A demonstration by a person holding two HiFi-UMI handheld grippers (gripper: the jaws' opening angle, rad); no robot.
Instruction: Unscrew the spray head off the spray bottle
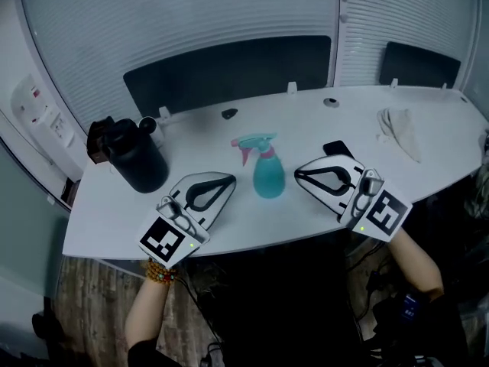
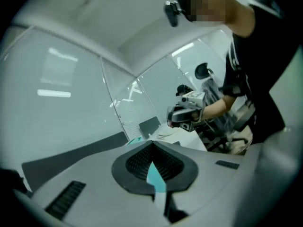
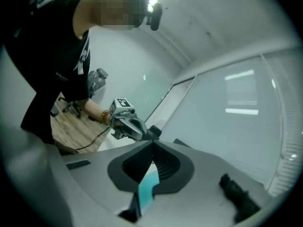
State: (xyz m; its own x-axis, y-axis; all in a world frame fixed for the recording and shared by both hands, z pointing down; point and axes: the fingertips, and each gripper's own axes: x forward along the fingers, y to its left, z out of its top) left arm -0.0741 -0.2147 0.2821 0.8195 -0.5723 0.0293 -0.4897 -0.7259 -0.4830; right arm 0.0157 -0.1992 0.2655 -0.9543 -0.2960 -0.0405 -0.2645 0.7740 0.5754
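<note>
You have one teal translucent plastic spray bottle [image 1: 268, 176], its pink-and-teal spray head [image 1: 252, 145] still screwed on. It stands upright near the middle of the white curved bench [image 1: 191, 132], between your two claws and touching neither. Your left claw [image 1: 231, 180] is closed tip to tip with nothing in it. Your right claw [image 1: 299, 173] is likewise closed and empty. Each is aimed at the bottle from its own side. Also on the bench are one black cylindrical jug [image 1: 137, 160] near the left end, well apart from the bottle, and one crumpled pale cloth [image 1: 400, 128] toward the right end. The only print you can make out is one black-and-white square marker [image 1: 163, 238] on each claw's cube, a pattern rather than words. Bare bench runs from behind the bottle to the far edge. The near edge lies just under your claws' bodies.
</note>
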